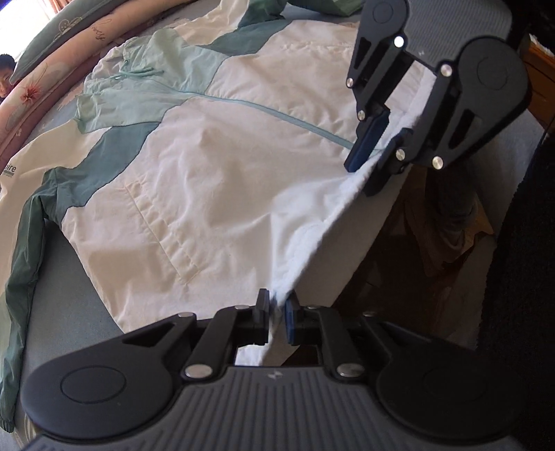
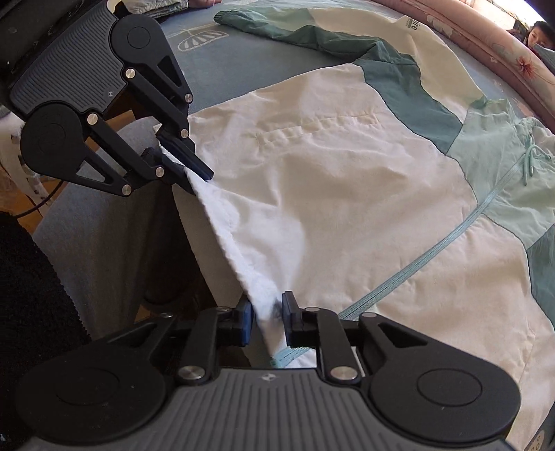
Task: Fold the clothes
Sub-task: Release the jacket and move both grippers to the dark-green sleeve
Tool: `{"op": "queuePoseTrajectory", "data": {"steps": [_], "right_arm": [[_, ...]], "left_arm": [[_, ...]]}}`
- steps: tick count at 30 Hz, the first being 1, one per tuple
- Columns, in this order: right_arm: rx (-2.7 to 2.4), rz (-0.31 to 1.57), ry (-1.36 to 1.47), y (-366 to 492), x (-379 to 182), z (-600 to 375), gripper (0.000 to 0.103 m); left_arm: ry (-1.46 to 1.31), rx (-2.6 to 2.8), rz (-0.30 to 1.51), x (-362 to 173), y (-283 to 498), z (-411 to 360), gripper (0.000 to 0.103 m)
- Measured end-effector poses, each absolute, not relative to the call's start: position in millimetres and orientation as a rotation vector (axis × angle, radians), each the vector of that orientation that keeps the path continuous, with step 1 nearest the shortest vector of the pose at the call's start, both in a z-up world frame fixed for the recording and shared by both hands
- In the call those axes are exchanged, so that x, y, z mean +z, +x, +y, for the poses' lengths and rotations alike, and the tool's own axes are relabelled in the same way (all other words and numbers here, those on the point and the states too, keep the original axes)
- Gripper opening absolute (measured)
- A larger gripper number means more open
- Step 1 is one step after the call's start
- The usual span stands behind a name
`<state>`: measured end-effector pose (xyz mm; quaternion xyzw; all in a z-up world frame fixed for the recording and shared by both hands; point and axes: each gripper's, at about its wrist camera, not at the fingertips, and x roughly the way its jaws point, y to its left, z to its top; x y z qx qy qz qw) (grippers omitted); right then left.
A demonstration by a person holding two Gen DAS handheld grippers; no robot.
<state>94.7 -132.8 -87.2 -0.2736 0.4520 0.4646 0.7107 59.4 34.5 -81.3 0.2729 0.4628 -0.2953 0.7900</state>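
Observation:
A white jacket [image 1: 208,173] with teal and mint panels and a light-blue zip lies spread face up on the bed. Its bottom hem is raised off the bed's edge and stretched taut between my two grippers. In the left wrist view my left gripper [image 1: 276,312] is shut on one corner of the hem. My right gripper [image 1: 373,166] pinches the hem farther along, near the zip's end. The right wrist view shows the jacket [image 2: 347,190] again, with my right gripper [image 2: 267,315] holding bunched white hem between its pads. My left gripper [image 2: 189,168] is clamped on the hem at upper left.
The blue bed sheet [image 1: 69,277] surrounds the jacket. Folded floral quilts [image 1: 52,69] line the far side, with a person [image 2: 539,33] behind them. The bed's edge drops off beside the hem to a dim floor and a dark rug [image 2: 27,277].

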Motion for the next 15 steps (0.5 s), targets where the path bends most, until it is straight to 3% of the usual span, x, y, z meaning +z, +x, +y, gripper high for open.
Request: {"op": "queuePoseTrajectory", "data": {"steps": [4,6,7,8,11,15], "right_arm": [[1.012,1.022,-0.474,109,-55,-165,0.036],[0.957,1.008,-0.389,126,-38,-186,0.039],[0.919,0.997,-0.344,136,-31,-196,0.039],[0.873,0.983,-0.297,148,-25,-209,0.040],[0.709,0.940,-0.164,182,-14,-247,0.044],[0.536,0.909,0.018,219,-16,-298,0.045]], "left_arm": [[0.399,-0.700,0.925,-27,73,59,0.020],[0.338,-0.614,0.847,-5,89,73,0.037],[0.312,-0.558,0.820,0,98,80,0.053],[0.264,-0.471,0.791,4,117,90,0.057],[0.084,-0.294,0.806,-10,172,119,0.056],[-0.251,-0.184,0.907,-67,245,161,0.056]]}}
